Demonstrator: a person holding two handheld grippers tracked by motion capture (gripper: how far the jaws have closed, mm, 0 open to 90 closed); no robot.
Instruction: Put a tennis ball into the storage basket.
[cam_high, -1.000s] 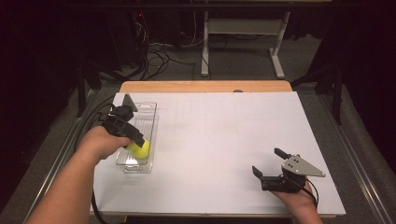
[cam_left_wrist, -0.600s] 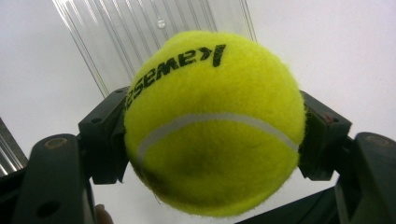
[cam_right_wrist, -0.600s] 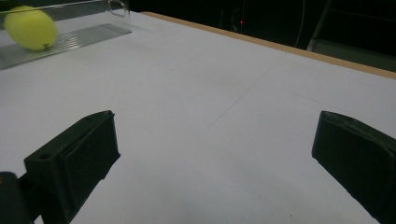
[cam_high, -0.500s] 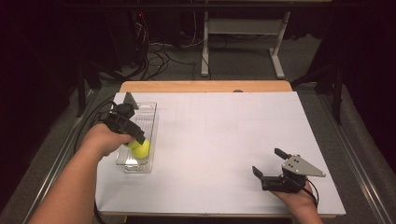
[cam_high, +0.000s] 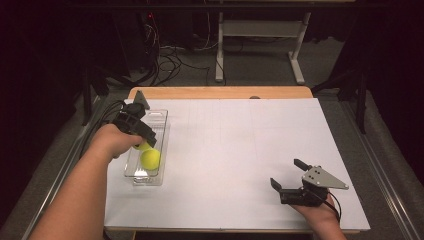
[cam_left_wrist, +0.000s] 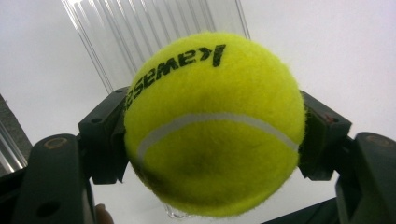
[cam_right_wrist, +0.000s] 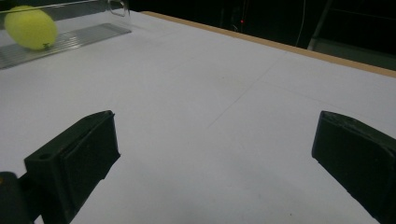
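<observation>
A yellow tennis ball (cam_left_wrist: 212, 126) with black lettering sits squeezed between the two black jaws of my left gripper (cam_left_wrist: 212, 140). In the high view that gripper (cam_high: 149, 150) reaches down into a clear plastic tray (cam_high: 159, 117) at the table's left, with the ball (cam_high: 151, 160) low inside it. I cannot tell whether the ball touches the tray floor. My right gripper (cam_high: 286, 172) rests near the front right of the table, jaws wide apart with nothing between them. The right gripper view shows its jaws (cam_right_wrist: 217, 154) open, and the ball (cam_right_wrist: 30, 27) far off in the tray (cam_right_wrist: 70, 37).
The table top (cam_high: 235, 150) is covered in white paper, with a wooden edge at the back. Dark floor, cables and a metal stand lie beyond it. The left gripper's cable trails off the table's left side.
</observation>
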